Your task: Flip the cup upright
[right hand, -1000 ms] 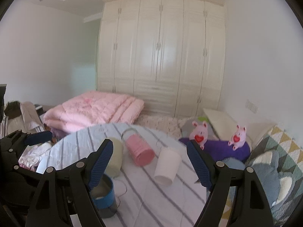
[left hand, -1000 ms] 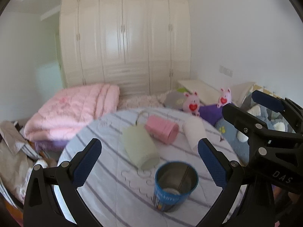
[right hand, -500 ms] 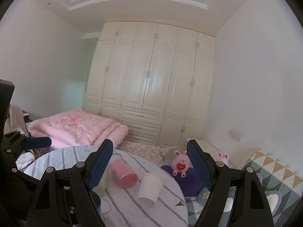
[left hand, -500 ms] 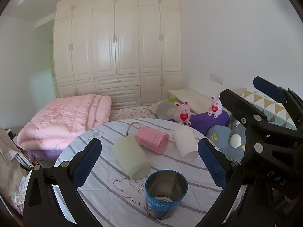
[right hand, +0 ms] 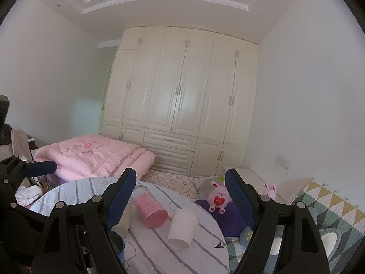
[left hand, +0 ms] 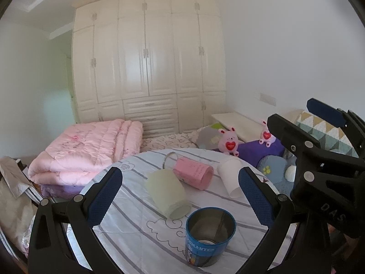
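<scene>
The left gripper (left hand: pixel 180 189) fills the bottom of the left wrist view, its two blue-padded fingers (left hand: pixel 103 196) spread wide apart with nothing between them. The right gripper (right hand: pixel 181 199) sits at the bottom of the right wrist view, its jaws likewise spread wide and empty. In the left wrist view the right gripper also shows at the right edge of the frame, its black frame angled toward the upper left.

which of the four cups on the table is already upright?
The blue tin cup, nearest the left gripper. The pale green cup, pink cup and white cup all lie on their sides.
</scene>
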A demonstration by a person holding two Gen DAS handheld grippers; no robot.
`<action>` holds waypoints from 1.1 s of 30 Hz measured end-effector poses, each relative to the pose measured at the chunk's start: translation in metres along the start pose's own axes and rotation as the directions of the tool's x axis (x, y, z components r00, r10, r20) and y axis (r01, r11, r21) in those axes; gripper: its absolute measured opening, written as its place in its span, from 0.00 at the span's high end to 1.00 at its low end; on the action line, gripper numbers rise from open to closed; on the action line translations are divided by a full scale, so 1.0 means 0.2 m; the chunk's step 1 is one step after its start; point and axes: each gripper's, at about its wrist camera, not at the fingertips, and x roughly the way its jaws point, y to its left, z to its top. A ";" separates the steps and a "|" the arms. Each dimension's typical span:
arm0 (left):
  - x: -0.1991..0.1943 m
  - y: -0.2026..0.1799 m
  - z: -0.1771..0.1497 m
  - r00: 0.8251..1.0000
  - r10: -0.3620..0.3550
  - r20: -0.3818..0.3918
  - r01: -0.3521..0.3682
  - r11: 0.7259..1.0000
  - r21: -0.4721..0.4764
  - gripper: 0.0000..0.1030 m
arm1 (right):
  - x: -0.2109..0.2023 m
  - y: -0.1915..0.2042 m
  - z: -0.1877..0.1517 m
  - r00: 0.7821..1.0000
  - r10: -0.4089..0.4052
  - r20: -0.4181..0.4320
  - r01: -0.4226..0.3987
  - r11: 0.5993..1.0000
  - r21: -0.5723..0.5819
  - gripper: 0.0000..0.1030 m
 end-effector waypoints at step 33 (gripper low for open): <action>-0.02 0.00 0.00 0.998 0.029 0.052 -0.030 1.000 0.010 0.00 | 0.04 0.01 0.01 1.000 0.009 -0.013 -0.008 1.000 0.007 0.21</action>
